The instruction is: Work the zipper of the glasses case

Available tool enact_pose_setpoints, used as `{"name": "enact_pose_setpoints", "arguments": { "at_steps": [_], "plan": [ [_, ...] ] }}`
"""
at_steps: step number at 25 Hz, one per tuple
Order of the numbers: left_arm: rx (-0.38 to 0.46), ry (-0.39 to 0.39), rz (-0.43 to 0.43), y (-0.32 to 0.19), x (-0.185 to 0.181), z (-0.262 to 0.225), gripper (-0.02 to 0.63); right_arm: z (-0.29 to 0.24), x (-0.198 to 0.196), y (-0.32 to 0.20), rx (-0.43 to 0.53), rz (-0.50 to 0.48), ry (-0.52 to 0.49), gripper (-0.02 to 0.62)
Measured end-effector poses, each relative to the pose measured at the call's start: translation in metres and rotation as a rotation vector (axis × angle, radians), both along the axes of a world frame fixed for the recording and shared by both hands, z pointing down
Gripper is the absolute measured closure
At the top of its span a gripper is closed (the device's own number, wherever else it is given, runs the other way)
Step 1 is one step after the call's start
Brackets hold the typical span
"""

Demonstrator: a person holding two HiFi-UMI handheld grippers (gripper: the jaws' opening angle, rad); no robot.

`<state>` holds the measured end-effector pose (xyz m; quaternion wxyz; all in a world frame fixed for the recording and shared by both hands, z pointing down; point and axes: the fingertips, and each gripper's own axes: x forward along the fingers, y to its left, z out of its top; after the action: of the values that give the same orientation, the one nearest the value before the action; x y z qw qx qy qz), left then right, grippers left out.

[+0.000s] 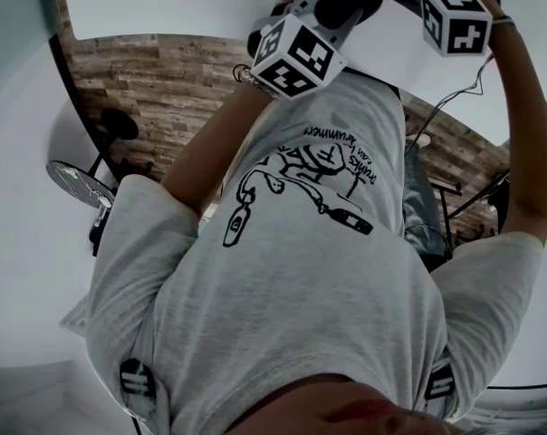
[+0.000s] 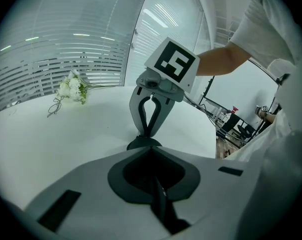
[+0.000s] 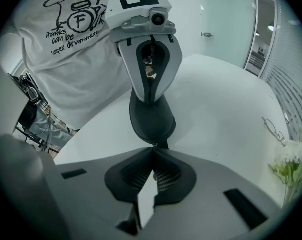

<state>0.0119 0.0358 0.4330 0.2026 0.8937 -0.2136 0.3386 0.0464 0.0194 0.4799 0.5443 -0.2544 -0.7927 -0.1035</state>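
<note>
White tabletop [image 2: 66,134] fills most of what I see from both gripper views, curving away at its edge, with wood floor [image 1: 165,89] beyond it in the head view. Next in size is the person's grey shirt [image 1: 319,270] with its black drum print, and both forearms reach out from it.

The left gripper [image 3: 150,100] comes down from the shirt side. Its fingers are drawn together and clamped on the rim of the glasses case [image 3: 151,121]. The right gripper [image 2: 145,134] faces it from the other end, with its fingers closed tight on the zipper pull [image 3: 162,145].

I see a small bunch of white flowers [image 2: 72,88] lying well apart from all this, towards the far side of the table.

The case is dark and oval, and it sits between the two grippers over the table. I cannot tell whether it rests on the surface. The pull is a small dark tab at the end of the case nearest the right gripper.
</note>
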Motion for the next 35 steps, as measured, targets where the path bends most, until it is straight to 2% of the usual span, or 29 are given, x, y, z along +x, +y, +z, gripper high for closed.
{"name": "enact_pose_setpoints", "arguments": {
  "at_steps": [9,16,20,25,35],
  "plan": [
    [0.018,-0.003,0.013,-0.001,0.001,-0.003,0.584,0.0,0.003,0.007,-0.012,0.013,0.002,0.592],
    [0.078,-0.034,0.034,-0.018,0.002,-0.01,0.584,-0.008,-0.002,-0.029,0.153,0.07,-0.076,0.592],
    [0.094,-0.041,0.037,-0.032,0.003,-0.008,0.584,-0.007,-0.006,-0.049,0.217,0.074,-0.08,0.592],
    [0.128,-0.034,0.043,-0.035,0.006,-0.003,0.584,-0.001,-0.002,-0.051,0.209,0.085,-0.08,0.592],
    [0.127,-0.032,0.042,-0.036,0.003,0.0,0.584,0.001,-0.001,-0.046,0.188,0.103,-0.075,0.592]
  ]
}}
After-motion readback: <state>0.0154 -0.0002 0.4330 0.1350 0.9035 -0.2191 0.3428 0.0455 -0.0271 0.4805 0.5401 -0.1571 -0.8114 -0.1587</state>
